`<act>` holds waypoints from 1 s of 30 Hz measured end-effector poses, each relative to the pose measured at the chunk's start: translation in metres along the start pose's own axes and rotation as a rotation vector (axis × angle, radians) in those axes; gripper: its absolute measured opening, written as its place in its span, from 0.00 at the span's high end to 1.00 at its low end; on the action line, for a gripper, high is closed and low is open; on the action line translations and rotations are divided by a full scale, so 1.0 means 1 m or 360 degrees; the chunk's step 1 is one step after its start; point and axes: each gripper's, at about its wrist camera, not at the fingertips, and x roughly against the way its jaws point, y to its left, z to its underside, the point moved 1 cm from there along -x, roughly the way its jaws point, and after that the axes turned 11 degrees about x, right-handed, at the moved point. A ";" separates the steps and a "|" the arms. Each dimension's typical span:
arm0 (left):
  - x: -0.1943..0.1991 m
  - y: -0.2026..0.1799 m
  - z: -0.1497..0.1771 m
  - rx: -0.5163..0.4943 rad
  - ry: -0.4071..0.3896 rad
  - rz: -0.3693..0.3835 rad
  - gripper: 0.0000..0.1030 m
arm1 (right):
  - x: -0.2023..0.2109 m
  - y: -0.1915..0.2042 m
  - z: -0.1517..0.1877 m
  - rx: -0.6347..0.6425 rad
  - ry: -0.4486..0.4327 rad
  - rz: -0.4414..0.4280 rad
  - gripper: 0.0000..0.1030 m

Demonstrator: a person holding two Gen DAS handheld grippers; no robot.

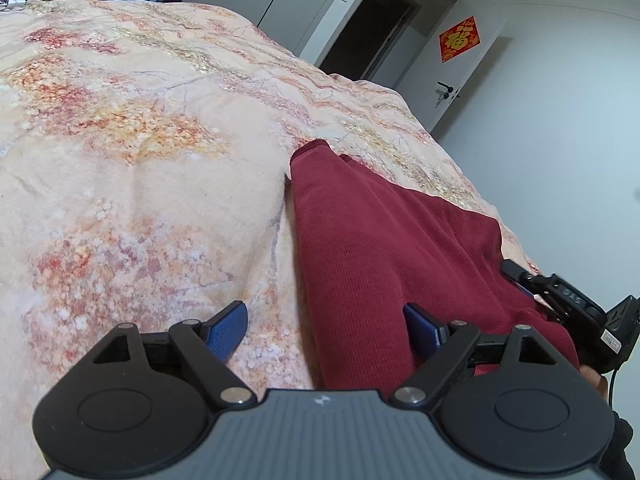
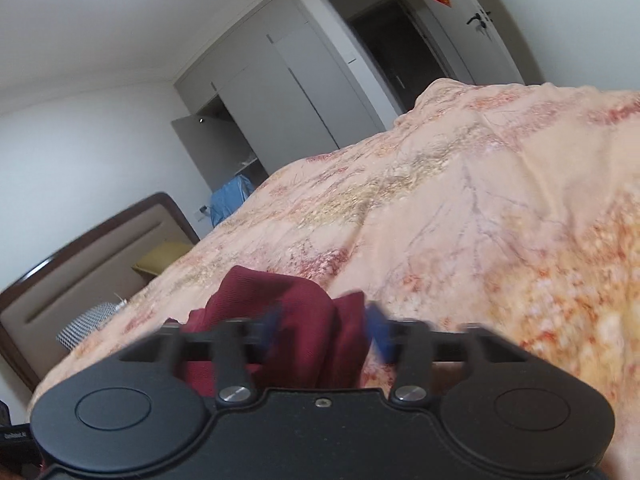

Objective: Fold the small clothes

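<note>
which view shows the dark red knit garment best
The left wrist view: the dark red knit garment lies sharp and stretched out on the floral bedspread. The right wrist view shows only a blurred, bunched part.

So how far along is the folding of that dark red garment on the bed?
Early, it seems. The dark red garment lies stretched along the flowered bedspread, roughly smoothed, with no clear fold showing. The left tongs stand open over its near edge, gripping nothing. The right tongs have bunched cloth between their blurred fingers; whether they pinch it is unclear. The folds themselves look yet to be made.
</note>
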 end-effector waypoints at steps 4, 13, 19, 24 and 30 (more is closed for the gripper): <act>0.000 -0.003 -0.004 -0.0008 0.0019 0.0007 0.11 | 0.004 -0.008 0.008 -0.0084 0.0000 -0.0024 0.34; -0.021 -0.019 -0.023 -0.0108 0.0136 0.0066 0.01 | -0.005 -0.012 0.007 -0.0154 0.0041 -0.0138 0.35; -0.039 -0.034 -0.023 -0.0298 0.0222 -0.0073 0.00 | -0.008 -0.009 0.007 -0.0134 0.0071 -0.0108 0.33; -0.043 -0.037 -0.024 -0.0325 0.0252 -0.0077 0.00 | -0.010 -0.002 0.006 -0.0076 0.0096 -0.0046 0.37; -0.043 -0.040 -0.027 -0.0367 0.0279 -0.0060 0.03 | -0.010 0.018 0.003 0.0024 0.0173 0.0035 0.60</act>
